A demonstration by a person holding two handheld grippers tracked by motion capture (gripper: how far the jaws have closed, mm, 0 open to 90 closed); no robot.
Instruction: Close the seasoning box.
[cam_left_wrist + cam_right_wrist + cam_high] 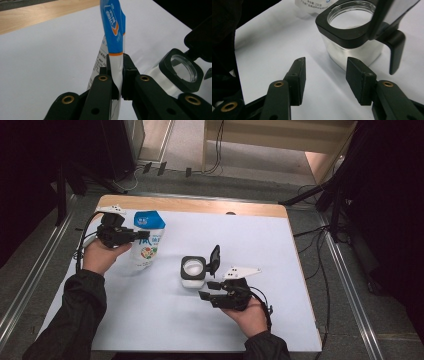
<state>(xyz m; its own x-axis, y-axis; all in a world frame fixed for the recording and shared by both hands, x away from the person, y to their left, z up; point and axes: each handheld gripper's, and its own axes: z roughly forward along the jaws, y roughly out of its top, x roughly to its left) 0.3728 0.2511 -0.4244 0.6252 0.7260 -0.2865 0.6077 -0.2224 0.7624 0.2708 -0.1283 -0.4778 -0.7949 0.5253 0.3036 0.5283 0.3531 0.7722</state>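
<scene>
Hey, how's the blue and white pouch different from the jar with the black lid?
The pouch is soft, blue and white, printed; the jar is rigid, clear, black-rimmed. The pouch is pinched in the left tongs; the jar stands free before the open right tongs, its lid flipped up. Both stand on the white table.

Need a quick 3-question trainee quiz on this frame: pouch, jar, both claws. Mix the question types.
1. True or false: the left claw is shut on the blue-and-white printed plastic pouch.
2. The hinged black lid of the clear square jar with a black rim is: A) closed, B) flipped open, C) lying apart on the table.
3. What is between the jaws of the right claw?

Key: 1. True. 2. B. 3. Nothing; they stand open just short of the jar, above the white table cover.
</scene>
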